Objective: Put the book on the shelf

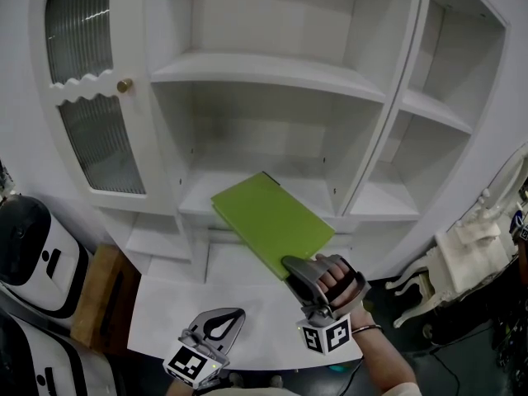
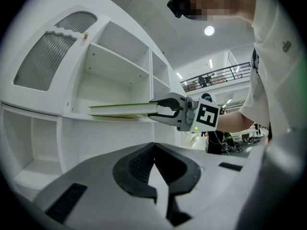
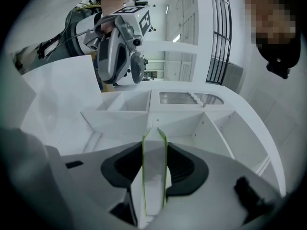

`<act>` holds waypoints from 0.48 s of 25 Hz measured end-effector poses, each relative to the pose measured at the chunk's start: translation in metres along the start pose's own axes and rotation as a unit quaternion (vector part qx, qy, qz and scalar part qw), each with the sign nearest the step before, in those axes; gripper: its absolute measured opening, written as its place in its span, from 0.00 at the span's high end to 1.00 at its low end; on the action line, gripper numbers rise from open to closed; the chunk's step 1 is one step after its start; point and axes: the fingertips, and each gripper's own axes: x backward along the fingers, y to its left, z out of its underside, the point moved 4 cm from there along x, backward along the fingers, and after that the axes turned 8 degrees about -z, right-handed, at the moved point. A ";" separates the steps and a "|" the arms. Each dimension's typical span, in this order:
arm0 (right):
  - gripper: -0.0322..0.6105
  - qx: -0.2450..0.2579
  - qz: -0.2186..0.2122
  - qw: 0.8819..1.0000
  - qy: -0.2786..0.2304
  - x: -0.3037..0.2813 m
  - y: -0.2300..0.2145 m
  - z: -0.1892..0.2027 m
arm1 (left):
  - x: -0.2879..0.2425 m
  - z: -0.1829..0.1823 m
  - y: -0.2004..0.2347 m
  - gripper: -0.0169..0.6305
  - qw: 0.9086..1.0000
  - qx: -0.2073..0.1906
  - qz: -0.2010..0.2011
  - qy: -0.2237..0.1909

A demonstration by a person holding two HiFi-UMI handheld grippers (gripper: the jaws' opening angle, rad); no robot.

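Observation:
A flat lime-green book [image 1: 271, 221] is held level, its far corner over the lower middle shelf [image 1: 195, 198] of a white cabinet. My right gripper [image 1: 302, 267] is shut on the book's near corner. In the right gripper view the book [image 3: 154, 176] stands edge-on between the pads. The left gripper view shows the book [image 2: 122, 110] side-on, with the right gripper [image 2: 165, 110] clamped on its end just outside the shelf opening. My left gripper [image 1: 236, 313] hangs low in front of the cabinet, left of the book, with its tips together and nothing in them [image 2: 154, 150].
The cabinet has a ribbed glass door [image 1: 91, 130] at left and open shelves above [image 1: 264, 71] and right [image 1: 433, 110]. A white ledge [image 1: 169, 308] juts out below. A white and black machine [image 1: 33, 254] and a wooden box [image 1: 97, 304] stand left, a white ornate chair [image 1: 462, 250] right.

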 end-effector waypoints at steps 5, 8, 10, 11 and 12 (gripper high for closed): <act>0.72 0.000 -0.007 1.000 0.008 -0.014 0.002 0.006 | 0.000 0.000 0.005 0.96 1.000 -0.002 0.004 -0.006; 0.72 0.000 -0.010 1.000 0.011 -0.024 0.001 0.008 | -0.001 0.000 0.009 0.96 1.000 -0.003 0.003 -0.008; 0.72 0.000 -0.013 1.000 0.012 -0.030 0.000 0.009 | -0.001 0.000 0.010 0.96 1.000 -0.004 0.003 -0.007; 0.72 -0.001 -0.015 1.000 0.013 -0.032 0.000 0.009 | 0.000 0.000 0.010 0.96 1.000 -0.003 0.004 -0.006; 0.72 -0.001 -0.016 1.000 0.013 -0.035 -0.001 0.010 | 0.000 0.000 0.010 0.96 1.000 -0.003 0.005 -0.006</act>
